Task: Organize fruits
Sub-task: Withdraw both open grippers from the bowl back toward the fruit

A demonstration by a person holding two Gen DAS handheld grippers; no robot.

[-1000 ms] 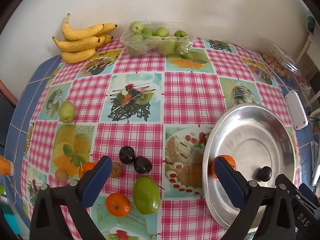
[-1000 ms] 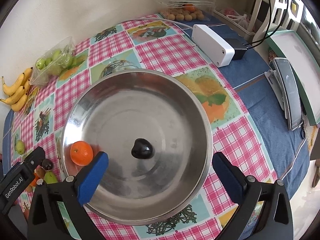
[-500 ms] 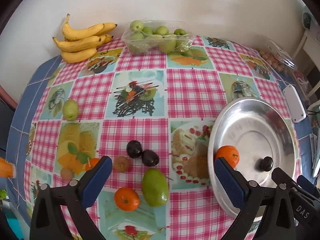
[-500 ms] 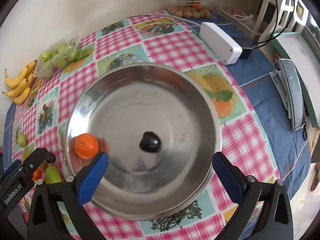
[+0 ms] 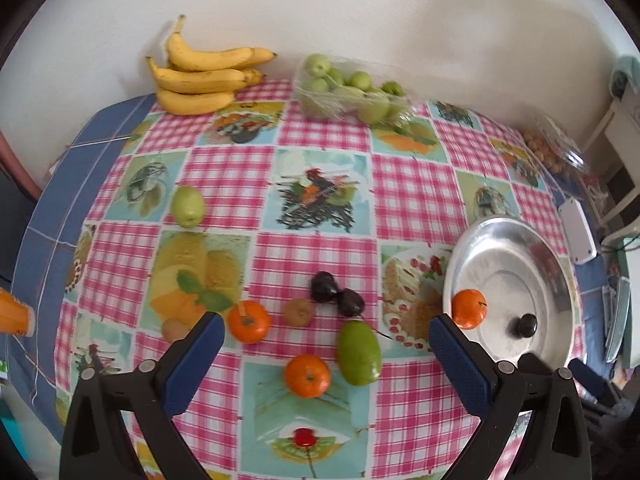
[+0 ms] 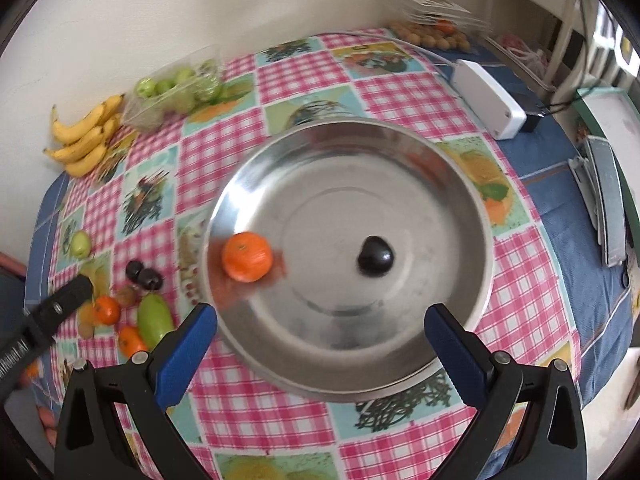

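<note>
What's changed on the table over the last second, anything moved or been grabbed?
The left gripper has pulled back from the metal bowl toward the loose fruit, open and empty. The right gripper has backed off slightly, also open. The orange and dark plum stay in the bowl; nothing was grabbed.

A white rectangular plastic box (image 6: 490,98) with a white cable lies on the counter's pink checked picture tablecloth (image 5: 412,200). Just beside the box sits a small black adapter (image 6: 534,116).
</note>
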